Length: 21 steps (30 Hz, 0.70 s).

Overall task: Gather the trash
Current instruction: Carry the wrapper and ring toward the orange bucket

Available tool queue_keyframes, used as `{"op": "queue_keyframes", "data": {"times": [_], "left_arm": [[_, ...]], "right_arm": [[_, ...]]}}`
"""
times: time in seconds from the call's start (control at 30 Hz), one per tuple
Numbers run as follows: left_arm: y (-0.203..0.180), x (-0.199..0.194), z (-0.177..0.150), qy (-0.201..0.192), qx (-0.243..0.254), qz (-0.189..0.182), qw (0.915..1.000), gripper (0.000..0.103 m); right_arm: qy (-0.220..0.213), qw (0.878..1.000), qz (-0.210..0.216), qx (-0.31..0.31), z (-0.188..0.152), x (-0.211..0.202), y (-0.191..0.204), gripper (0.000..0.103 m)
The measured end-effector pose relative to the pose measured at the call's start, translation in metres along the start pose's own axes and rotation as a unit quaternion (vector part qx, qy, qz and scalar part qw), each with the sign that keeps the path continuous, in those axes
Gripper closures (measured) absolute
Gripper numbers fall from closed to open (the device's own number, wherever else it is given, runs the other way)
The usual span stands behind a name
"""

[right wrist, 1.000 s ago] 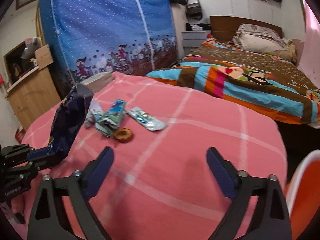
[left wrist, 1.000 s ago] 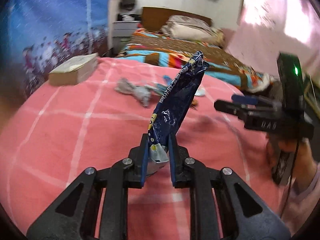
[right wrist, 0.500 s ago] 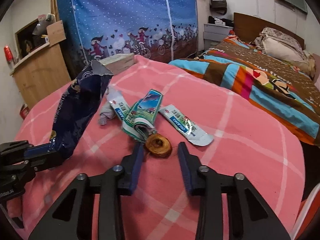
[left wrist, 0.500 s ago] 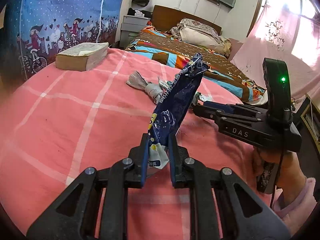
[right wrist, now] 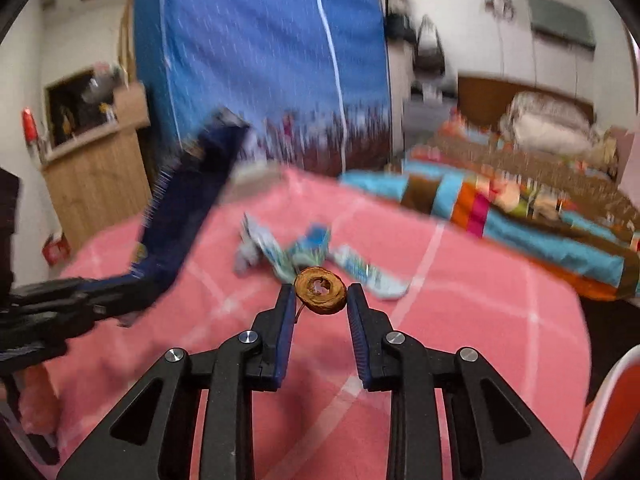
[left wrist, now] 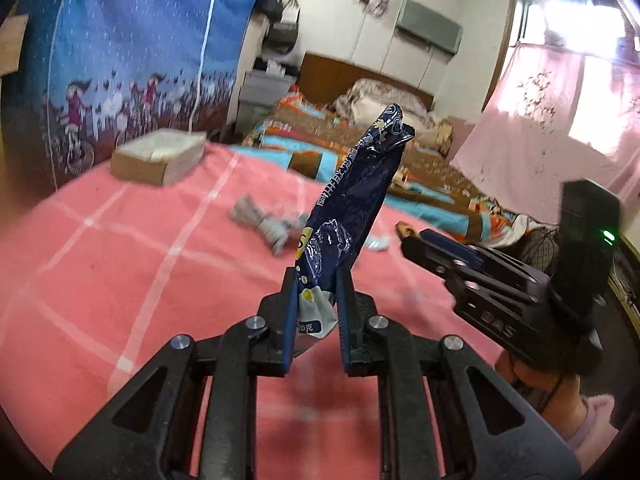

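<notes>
My left gripper [left wrist: 317,280] is shut on the bottom of a dark blue snack bag [left wrist: 352,200], which stands upright over the pink checked blanket [left wrist: 120,264]. The right gripper [right wrist: 320,296] is shut on a brown ring-shaped scrap [right wrist: 320,289], held just above the blanket. Behind the ring, crumpled wrappers and flattened tubes [right wrist: 308,252] lie on the blanket; in the left wrist view a grey crumpled wrapper [left wrist: 260,226] shows there. The right gripper [left wrist: 416,242] reaches in from the right of the bag, and the left gripper [right wrist: 132,280] with the blue bag [right wrist: 188,208] appears blurred at the left.
A thick book [left wrist: 160,156] lies at the blanket's far left edge. Beyond it stand a blue printed wardrobe [left wrist: 140,60] and a bed with a striped cover [right wrist: 520,208]. A wooden cabinet [right wrist: 96,184] is at the left, an orange seat edge [right wrist: 612,412] at the lower right.
The right gripper moved in over the pile, shut on the brown ring and lifted it off the blanket. The left gripper kept its hold on the blue bag and shifted slightly.
</notes>
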State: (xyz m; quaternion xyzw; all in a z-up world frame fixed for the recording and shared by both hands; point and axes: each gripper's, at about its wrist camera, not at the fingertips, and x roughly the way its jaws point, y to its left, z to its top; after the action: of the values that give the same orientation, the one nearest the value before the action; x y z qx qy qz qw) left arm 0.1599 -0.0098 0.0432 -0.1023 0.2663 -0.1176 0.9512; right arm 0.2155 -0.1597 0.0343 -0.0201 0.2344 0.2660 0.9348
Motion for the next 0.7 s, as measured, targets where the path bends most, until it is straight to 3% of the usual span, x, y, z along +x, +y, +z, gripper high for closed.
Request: {"op": "queue_keyframes", "data": {"times": [0.2, 0.33, 0.57, 0.7], "left_arm": [[-0.032, -0.015, 0.015, -0.068, 0.021, -0.02, 0.9972, 0.081], [-0.06, -0.022, 0.021, -0.109, 0.051, -0.031, 0.9923, 0.081], [-0.115, -0.025, 0.029, -0.161, 0.117, -0.063, 0.978, 0.081], [-0.137, -0.024, 0.03, -0.172, 0.143, -0.088, 0.9706, 0.081]], "right_arm": [[-0.138, 0.99, -0.02, -0.018, 0.004, -0.067, -0.004, 0.079], [-0.2, 0.979, -0.043, -0.001, 0.007, -0.102, -0.018, 0.079], [-0.263, 0.959, -0.1, 0.024, 0.005, -0.15, -0.049, 0.079], [-0.281, 0.951, -0.127, 0.035, 0.0, -0.173, -0.065, 0.079]]}}
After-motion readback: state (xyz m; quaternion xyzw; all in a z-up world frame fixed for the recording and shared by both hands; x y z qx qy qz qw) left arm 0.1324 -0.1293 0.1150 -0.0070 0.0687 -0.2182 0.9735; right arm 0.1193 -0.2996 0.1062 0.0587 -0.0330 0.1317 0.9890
